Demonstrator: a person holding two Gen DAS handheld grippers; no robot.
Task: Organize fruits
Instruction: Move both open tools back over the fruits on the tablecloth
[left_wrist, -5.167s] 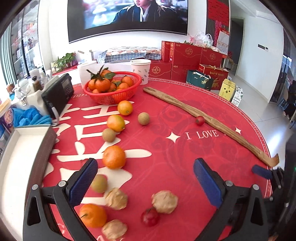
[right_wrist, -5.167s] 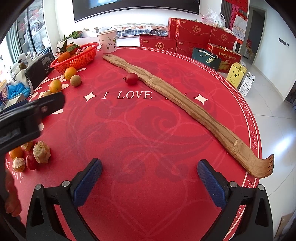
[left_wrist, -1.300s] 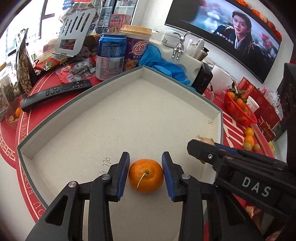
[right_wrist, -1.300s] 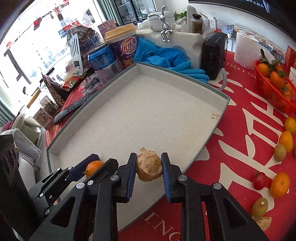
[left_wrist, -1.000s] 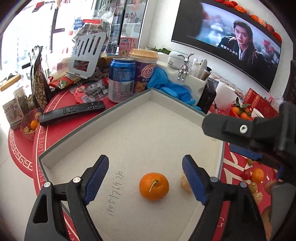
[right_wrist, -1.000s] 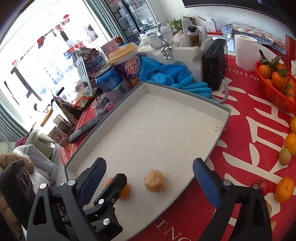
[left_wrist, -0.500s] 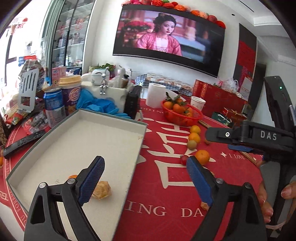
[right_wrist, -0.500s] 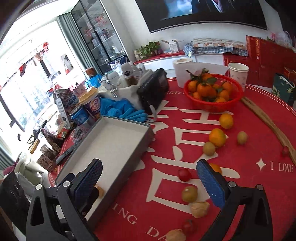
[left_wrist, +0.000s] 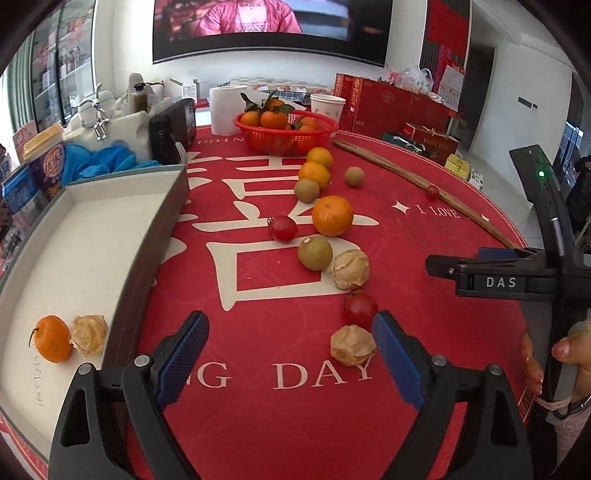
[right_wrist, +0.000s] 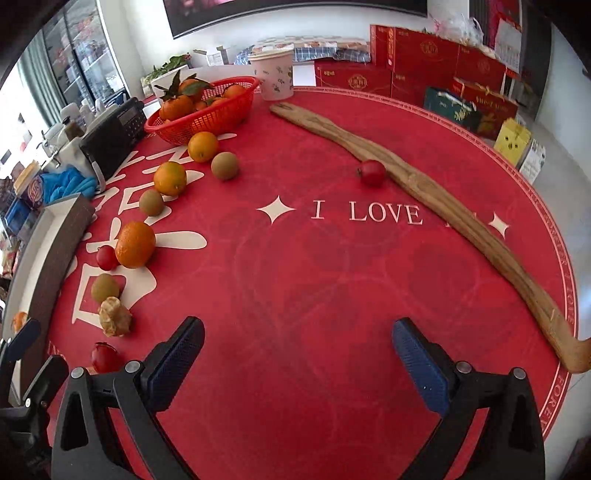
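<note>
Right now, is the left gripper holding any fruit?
No, the left gripper is open, with only red tablecloth between its pads.

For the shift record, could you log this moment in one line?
left tool: open, empty | right tool: open, empty | tray: orange, husked fruit

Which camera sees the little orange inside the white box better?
The left wrist view: the orange lies whole and unblocked in the box. The right wrist view shows only a sliver of it at the edge, behind the box wall.
</note>
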